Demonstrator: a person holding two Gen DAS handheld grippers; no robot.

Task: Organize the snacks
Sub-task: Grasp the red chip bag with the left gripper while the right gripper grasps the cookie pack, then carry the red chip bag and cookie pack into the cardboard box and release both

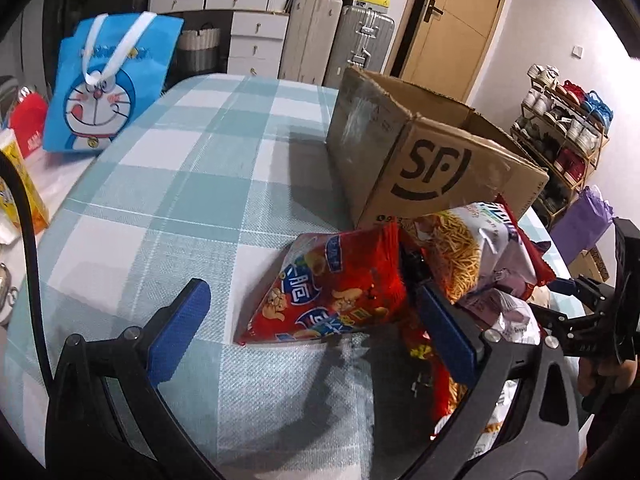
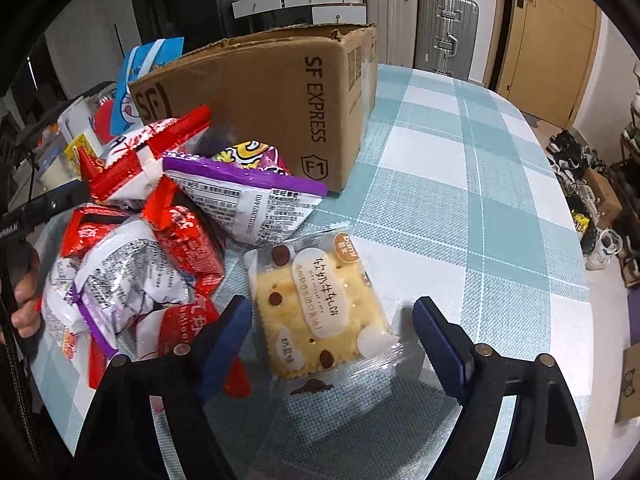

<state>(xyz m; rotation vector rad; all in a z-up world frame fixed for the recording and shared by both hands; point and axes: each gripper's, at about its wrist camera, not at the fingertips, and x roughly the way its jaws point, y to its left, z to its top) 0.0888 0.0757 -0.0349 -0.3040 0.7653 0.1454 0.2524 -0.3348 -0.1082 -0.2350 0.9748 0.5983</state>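
Note:
A pile of snack bags lies on the checked tablecloth beside an open SF Express cardboard box. In the left wrist view my left gripper is open, its jaws either side of a red snack bag; a white noodle-snack bag lies behind. In the right wrist view my right gripper is open around a clear-wrapped yellow cracker pack lying flat. A purple-edged bag and red and white bags are heaped to its left.
A blue Doraemon tote bag stands at the table's far left, with a yellow carton and red bag nearby. Suitcases, drawers and a door stand behind the table. A shoe rack is to the right.

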